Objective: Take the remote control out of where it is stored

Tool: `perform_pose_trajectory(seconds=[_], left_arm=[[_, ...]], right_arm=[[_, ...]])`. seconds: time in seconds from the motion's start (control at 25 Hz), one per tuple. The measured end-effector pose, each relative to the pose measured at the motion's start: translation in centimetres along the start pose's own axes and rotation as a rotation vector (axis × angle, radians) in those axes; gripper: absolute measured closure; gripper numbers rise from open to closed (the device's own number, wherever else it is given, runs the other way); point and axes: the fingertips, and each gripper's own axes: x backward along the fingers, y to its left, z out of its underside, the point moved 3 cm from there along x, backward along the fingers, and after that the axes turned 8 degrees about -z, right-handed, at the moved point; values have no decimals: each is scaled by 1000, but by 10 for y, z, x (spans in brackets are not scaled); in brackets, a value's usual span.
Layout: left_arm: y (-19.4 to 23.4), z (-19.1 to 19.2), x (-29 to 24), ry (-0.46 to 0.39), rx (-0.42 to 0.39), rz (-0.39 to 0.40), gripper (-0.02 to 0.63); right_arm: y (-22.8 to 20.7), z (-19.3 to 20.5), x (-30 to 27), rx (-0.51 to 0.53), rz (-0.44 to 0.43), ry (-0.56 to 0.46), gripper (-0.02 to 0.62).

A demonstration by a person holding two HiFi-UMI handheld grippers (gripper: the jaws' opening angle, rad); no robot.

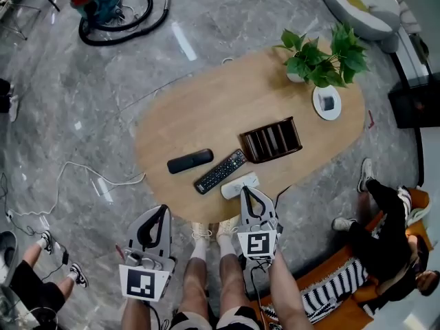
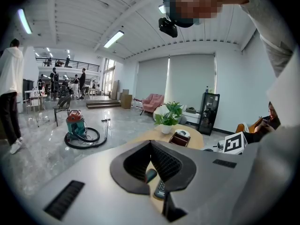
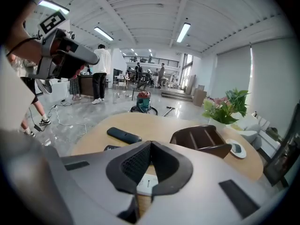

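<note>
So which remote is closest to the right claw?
The white remote, just beyond the tip of the right claw. The buttoned black remote and plain black remote lie further left.

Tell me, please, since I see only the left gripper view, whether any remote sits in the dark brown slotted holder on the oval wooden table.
Observer: No. In the head view the dark brown slotted holder is empty.
Operator: Where are the remotes, then?
Observer: Three lie on the oval wooden table, on the near side of the holder: a smooth black oblong remote, a black buttoned remote and a slim white remote.
Operator: Is the right gripper holding one of them?
Observer: No. The right gripper is shut with nothing between its jaws, and its tips are over the slim white remote.
</note>
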Motion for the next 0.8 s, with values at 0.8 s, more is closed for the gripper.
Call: perform_pose_trajectory(seconds=[0.8], left_arm=[[-17, -101, 11, -68, -14, 36, 601]], right_arm=[[-44, -113, 66, -57, 50, -97, 588]])
